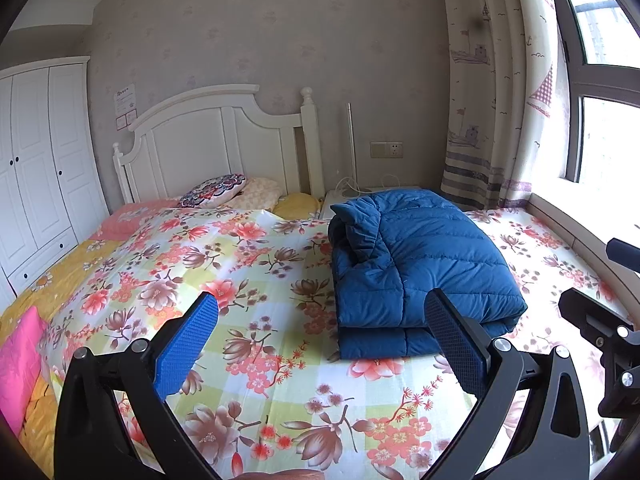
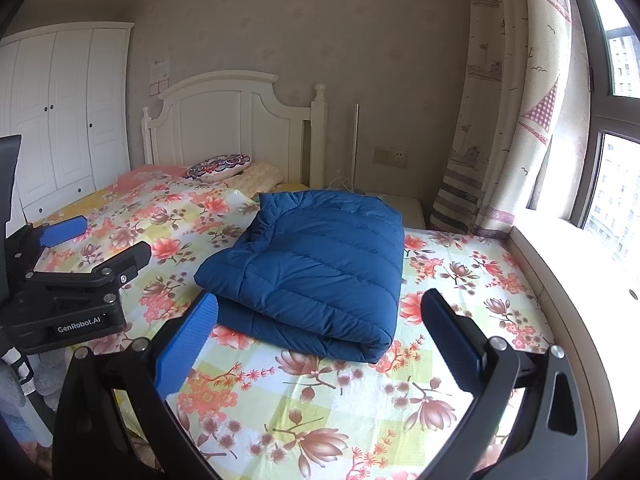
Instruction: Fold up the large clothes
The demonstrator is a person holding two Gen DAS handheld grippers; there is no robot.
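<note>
In your right wrist view you can read one label clearly: "GenRobot.AI", in white letters on a small black strip on the near face of the left gripper body, at the left edge of that picture. A small round white mark sits on the gripper's upper arm near a screw, but you cannot make out what it says. On the wall beside the headboard hangs a white paper notice with small pinkish red cards under it; print shows on them in both views, yet it is too small and blurred for you to read.
</note>
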